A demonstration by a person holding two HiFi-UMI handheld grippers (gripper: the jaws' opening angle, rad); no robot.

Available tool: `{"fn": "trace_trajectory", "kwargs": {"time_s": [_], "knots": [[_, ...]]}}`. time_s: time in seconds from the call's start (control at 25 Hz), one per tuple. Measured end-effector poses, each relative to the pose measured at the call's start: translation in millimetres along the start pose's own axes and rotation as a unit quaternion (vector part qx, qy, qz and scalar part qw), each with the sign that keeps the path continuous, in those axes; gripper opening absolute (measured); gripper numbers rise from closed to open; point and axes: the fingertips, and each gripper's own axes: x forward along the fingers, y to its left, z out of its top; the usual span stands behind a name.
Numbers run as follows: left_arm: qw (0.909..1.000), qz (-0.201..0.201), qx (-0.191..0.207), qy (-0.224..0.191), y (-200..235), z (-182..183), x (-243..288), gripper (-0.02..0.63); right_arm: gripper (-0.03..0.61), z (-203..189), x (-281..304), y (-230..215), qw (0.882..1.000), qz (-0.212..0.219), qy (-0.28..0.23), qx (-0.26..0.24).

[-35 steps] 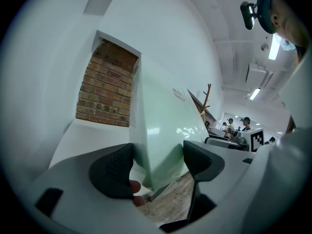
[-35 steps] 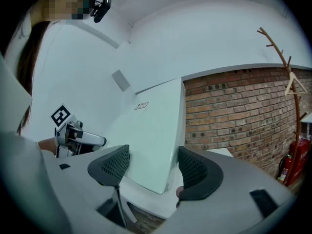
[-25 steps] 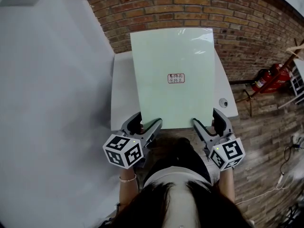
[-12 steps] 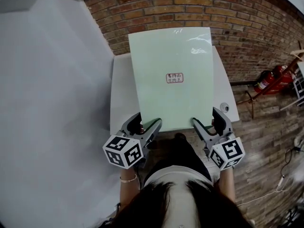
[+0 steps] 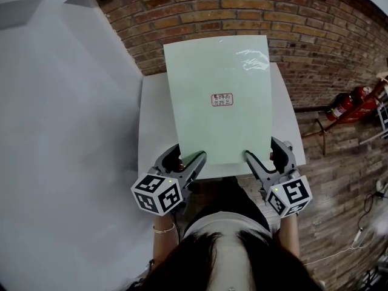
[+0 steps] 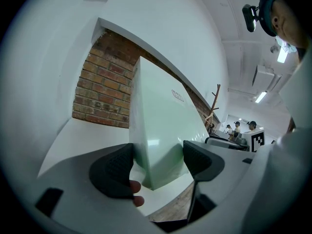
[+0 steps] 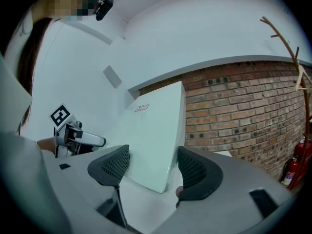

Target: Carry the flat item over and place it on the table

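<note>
A white rectangular bench (image 5: 154, 120) stands before a red-brick wall (image 5: 212, 8), a smooth white wall (image 5: 60, 132) at its left, a red fire extinguisher (image 5: 342, 105) and bare wooden coat stand (image 7: 287, 43) at its right, under bright ceiling strip lights (image 6: 261, 97).

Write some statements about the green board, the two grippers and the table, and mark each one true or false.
1. The left gripper and the right gripper each clamp a near corner of the green board. True.
2. The board lies flat on the white table. False: it is held tilted, far edge raised.
3. A small label sits on the board's face. True.
4. The fire extinguisher is left of the table. False: it is on the right.
</note>
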Motion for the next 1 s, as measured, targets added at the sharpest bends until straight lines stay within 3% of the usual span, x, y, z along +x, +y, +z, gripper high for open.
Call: {"fn": "trace_trajectory", "kwargs": {"time_s": [1.0], "knots": [[0.9994,0.025,-0.021,0.008,16,32,105,0.333,0.334,11,65,-98,1.0,0.017,0.015,0.007]]}}
